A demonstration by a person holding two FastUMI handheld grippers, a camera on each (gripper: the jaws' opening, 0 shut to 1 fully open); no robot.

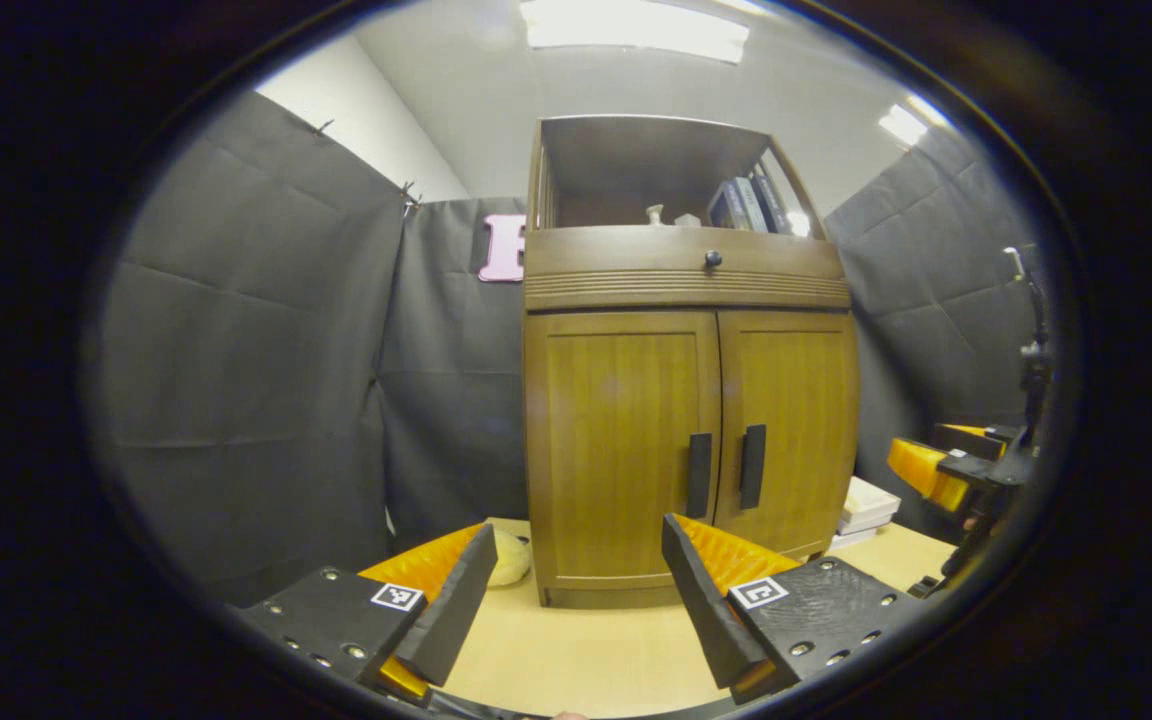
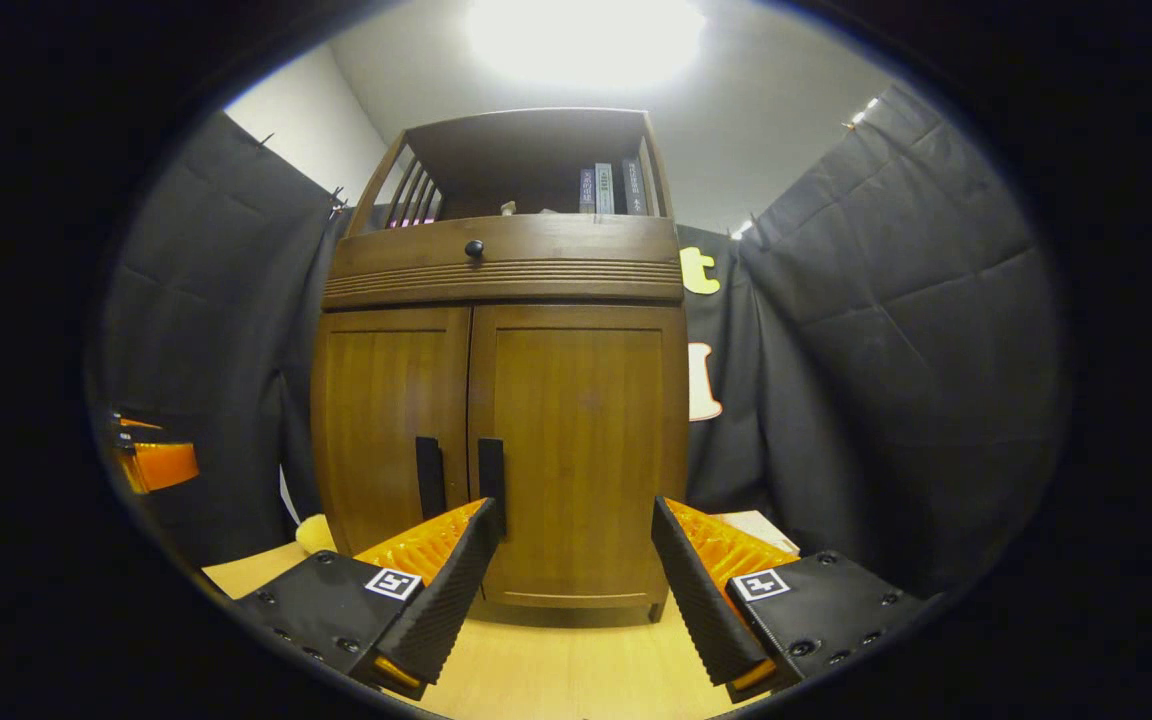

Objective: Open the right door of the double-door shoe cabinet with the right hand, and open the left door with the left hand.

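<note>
Spread jaws before upright shoe cabinet (image 2: 501, 440)

Ahead of my left gripper (image 1: 576, 590): shoe cabinet (image 1: 686, 400) in brown wood, visible grain, satin sheen. Door handles (image 1: 726, 470) look matt, smooth. Table (image 1: 576, 650) under my fingers is pale wood, smooth finish. Either side of the cabinet, booth wall (image 1: 256, 380) is matt cloth, creased. My finger (image 2: 696, 590) inner faces look finely ribbed.

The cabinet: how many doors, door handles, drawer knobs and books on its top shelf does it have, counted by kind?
Doors: 2 (left door, right door)
Door handles: 2 (left handle, right handle)
Drawer knobs: 1 (knob)
Books: 3 (books)
Total: 8
</note>
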